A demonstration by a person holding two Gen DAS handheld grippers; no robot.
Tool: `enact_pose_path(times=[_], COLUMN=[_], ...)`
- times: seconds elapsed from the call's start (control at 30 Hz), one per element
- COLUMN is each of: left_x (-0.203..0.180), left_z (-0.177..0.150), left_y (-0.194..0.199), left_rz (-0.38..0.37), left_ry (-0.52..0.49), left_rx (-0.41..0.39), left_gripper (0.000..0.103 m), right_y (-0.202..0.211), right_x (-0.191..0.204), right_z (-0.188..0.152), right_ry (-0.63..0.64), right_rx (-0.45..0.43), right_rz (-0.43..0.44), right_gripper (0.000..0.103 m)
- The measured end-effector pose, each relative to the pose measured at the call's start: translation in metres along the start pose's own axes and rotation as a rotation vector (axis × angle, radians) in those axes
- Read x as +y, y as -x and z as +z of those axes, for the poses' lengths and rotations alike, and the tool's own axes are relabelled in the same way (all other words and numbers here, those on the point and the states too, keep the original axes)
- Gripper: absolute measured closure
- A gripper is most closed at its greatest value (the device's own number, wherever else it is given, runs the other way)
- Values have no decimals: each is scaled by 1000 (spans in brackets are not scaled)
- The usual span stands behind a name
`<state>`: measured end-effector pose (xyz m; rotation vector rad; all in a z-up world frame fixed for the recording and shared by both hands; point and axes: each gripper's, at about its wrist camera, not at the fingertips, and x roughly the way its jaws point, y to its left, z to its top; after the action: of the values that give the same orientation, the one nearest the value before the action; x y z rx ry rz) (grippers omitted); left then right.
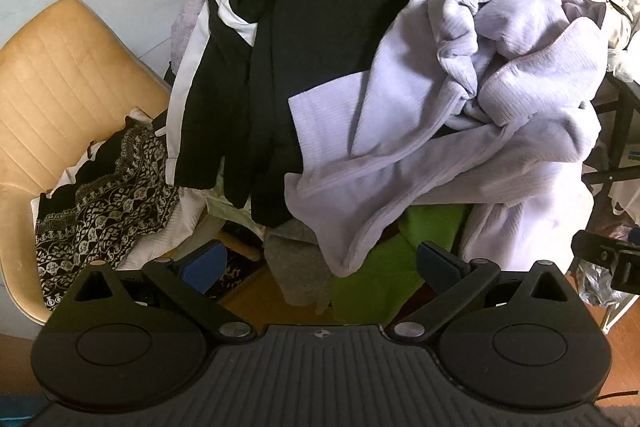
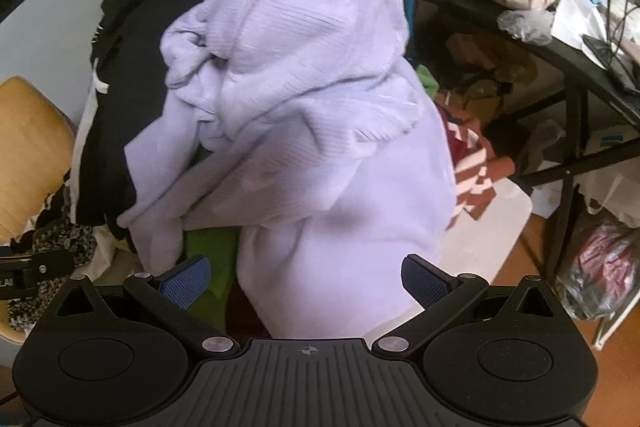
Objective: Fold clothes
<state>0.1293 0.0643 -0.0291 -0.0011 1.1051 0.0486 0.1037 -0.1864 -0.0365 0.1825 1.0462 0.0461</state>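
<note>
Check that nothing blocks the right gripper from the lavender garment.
Nothing visible does. The right gripper is open, and the lavender garment hangs directly ahead of its fingers on top of the pile, uncovered.

Each fisheye camera is sitting behind its own hand-held gripper, looking forward along the two fingers. The left wrist view is facing a clothes pile at close range, with the lilac garment (image 1: 500,75) right of centre and the tan chair (image 1: 68,99) at left. The right wrist view is facing the same pile from further right and nearer, the lilac garment (image 2: 304,115) filling its centre. Both views are sharing this garment, the black garment (image 1: 280,47) and the chair.
</note>
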Motion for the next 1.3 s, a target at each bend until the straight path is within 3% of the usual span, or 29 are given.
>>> enact_pose_path(times=[0.17,0.4,0.7,0.93,1.07,1.3], left_x=[9,23,72,103,112,125], left_z=[6,36,137,204,228,262], left_y=[-14,-47,-94,-116,-137,-167], left_rz=[-27,-89,-152,-187,-194,-235], left_ry=[7,-37,-107,-212,-279,-300], left_rx=[26,40,-46,-116,-108,-83], left_gripper=[0,0,0,0,0,0], right_y=[-1,-4,-6,-19,-32,-50], right_x=[12,29,75,122,136,145], right_z=[6,33,101,143,150,161], right_ry=[11,-51,-132,-184,-215,-272], right_rx=[-26,-112,-241,-269,-240,-210], right_rz=[-5,-94,-209,-270,-331,-403], right_gripper=[1,1,1,1,1,1])
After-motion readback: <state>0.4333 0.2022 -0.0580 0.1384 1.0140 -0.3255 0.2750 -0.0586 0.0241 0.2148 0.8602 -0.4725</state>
